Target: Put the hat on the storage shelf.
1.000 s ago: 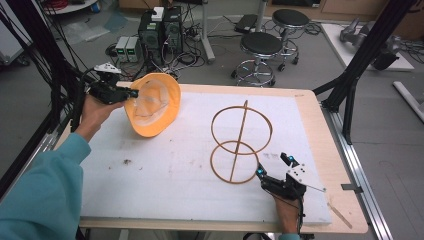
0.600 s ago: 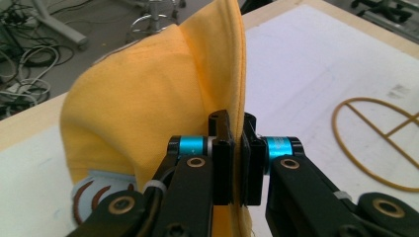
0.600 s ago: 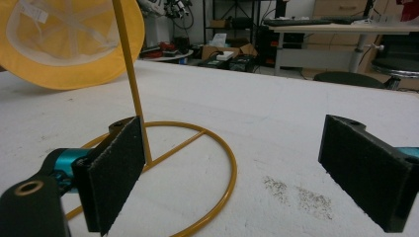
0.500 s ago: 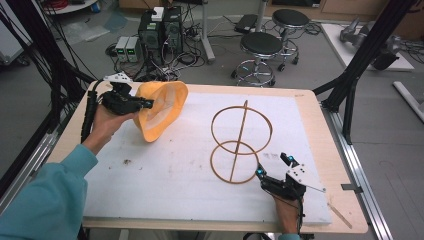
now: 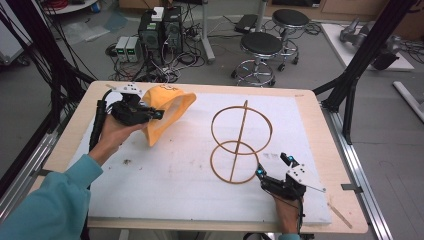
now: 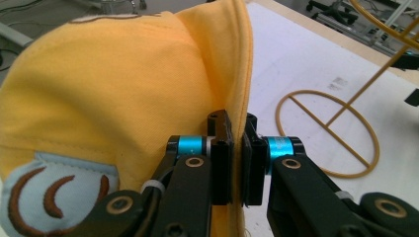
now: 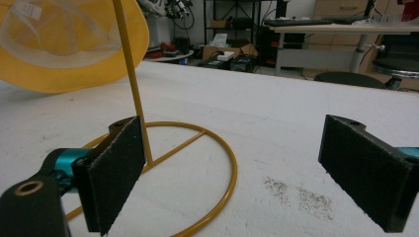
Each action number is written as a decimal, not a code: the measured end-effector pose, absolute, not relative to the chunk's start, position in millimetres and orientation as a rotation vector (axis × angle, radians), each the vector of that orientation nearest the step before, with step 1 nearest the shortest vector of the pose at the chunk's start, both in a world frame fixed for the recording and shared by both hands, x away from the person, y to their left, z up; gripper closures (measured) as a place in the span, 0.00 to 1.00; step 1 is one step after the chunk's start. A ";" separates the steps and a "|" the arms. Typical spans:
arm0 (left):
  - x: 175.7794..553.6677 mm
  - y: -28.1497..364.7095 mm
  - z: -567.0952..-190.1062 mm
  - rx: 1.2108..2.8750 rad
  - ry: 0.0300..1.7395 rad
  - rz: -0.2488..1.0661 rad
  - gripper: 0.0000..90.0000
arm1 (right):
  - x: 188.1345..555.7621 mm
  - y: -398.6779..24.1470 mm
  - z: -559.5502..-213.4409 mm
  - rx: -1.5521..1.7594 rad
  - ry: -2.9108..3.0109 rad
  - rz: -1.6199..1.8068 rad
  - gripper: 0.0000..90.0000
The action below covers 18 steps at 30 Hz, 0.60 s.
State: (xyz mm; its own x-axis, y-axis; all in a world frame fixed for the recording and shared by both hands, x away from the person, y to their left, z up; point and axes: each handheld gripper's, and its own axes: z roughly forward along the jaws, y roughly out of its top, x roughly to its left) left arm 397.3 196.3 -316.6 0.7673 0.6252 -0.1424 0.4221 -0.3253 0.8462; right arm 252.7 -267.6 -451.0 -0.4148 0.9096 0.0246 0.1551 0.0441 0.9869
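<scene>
Tongs in the left hand (image 5: 161, 114) are clamped on the brim of a yellow hat (image 5: 170, 107); in the left gripper view the two black pads (image 6: 221, 158) are seen pressed flat against the folded brim edge of the hat (image 6: 113, 84), with fabric pinched between them. The hat is held off the white mat (image 5: 165, 175) at the far left of the table, its hollow side turned toward the wire stand (image 5: 240, 142) — the lining is seen from the right gripper view (image 7: 59, 44).

The tongs in the right hand (image 5: 272, 167) are held wide open, low on the mat just beside the stand's base ring (image 7: 217, 168), and nothing is gripped between them.

The relation that matters is this: the stand lies to the right of the hat, well apart from it, and its long axis — the thin upright rod (image 7: 131, 79) — runs up from the base ring to the upper ring. The hat is judged to be meant for that upper ring, so it would have to be carried rightward and its opening lined up over the rod. The left hand is the one bearing the hat; the right is nearer the stand and is well placed for steadying its base.
</scene>
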 end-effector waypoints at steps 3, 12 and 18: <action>392.9 191.8 -318.8 1.964 0.783 0.224 0.91 | 252.6 -267.6 -451.0 1.088 1.653 1.431 0.11; 381.0 182.7 -322.1 1.940 0.737 0.126 0.65 | 252.3 -267.6 -451.1 1.086 1.652 1.431 0.11; 369.7 178.1 -319.3 1.960 0.676 0.119 0.46 | 252.1 -267.5 -451.2 1.083 1.649 1.431 0.11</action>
State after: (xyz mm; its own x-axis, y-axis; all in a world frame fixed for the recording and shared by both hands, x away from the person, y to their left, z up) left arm 369.7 178.1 -319.3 0.8380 0.5059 -0.2045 0.4059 -0.3275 0.8532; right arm 252.1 -267.5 -451.2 -0.4139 0.9101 0.0219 0.1496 0.0442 0.9878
